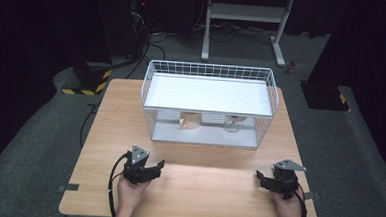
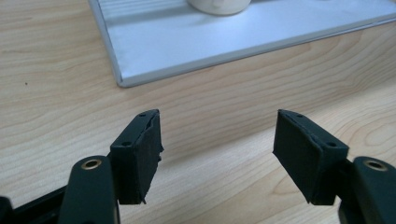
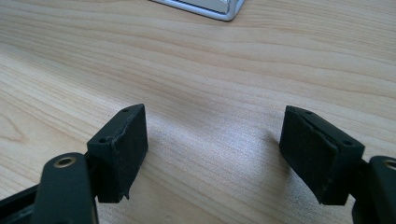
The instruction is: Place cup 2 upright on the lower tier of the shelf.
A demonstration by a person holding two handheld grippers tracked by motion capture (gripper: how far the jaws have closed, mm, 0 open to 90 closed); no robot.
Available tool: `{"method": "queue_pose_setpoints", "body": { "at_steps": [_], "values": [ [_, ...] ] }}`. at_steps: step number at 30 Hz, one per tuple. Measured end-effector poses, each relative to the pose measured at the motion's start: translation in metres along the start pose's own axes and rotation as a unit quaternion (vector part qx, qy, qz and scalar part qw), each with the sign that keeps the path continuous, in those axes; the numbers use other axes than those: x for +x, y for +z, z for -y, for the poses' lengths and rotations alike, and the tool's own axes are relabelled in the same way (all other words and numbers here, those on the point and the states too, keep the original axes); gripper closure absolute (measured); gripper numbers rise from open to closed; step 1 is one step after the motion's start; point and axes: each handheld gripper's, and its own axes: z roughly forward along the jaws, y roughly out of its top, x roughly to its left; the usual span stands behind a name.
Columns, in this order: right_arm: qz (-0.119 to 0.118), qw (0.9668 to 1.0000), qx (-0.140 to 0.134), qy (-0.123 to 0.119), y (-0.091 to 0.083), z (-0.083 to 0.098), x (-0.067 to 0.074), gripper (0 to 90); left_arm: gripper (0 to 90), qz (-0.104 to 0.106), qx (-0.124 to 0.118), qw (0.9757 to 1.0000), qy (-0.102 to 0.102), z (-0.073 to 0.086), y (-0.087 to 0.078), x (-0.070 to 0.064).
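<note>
Both grippers sit low at the near edge of the wooden table [image 1: 105,129], each held in a hand. Left gripper [image 1: 159,166] has its black jaws spread apart with nothing between them, only pale wood grain; right gripper [image 1: 260,178] likewise stands with its jaws wide and empty. Their pads [image 2: 140,163] are flat, matte, rubbery blocks with slightly ragged edges. Between the two grippers lies a broad stretch of bare tabletop, smooth and light-grained.

Farther on, near the middle of the table, stands a white wire basket [image 1: 210,69], a rectangular cage of thin grid with a flat grey shelf on top and a grey tray floor [image 2: 187,46] with a raised rim. Inside on the lower floor sit a cream mug [image 1: 190,121] at the left and a small glass cup [image 1: 234,123] at the right, well apart.
</note>
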Motion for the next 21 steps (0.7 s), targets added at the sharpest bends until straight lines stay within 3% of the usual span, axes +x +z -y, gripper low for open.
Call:
{"method": "queue_pose_setpoints", "body": {
  "at_steps": [4, 8, 11, 21],
  "values": [
    [0.000, 1.0000, 0.000, 0.000, 0.000, 0.000, 0.000, 23.4, 32.6, -0.008, 0.005, 1.0000, 0.000, 0.005, 0.004, 0.000],
    [0.000, 1.0000, 0.000, 0.000, 0.000, 0.000, 0.000, 23.5, 32.6, -0.029, 0.019, 0.9993, 0.014, 0.009, 0.010, 0.001],
    [0.000, 1.0000, 0.000, 0.000, 0.000, 0.000, 0.000, 23.5, 32.6, -0.034, 0.025, 0.9991, 0.010, 0.012, 0.013, 0.003],
    [0.000, 1.0000, 0.000, 0.000, 0.000, 0.000, 0.000, 23.5, 32.5, -0.070, 0.044, 0.9965, 0.016, 0.018, 0.024, 0.009]
  ]
}}
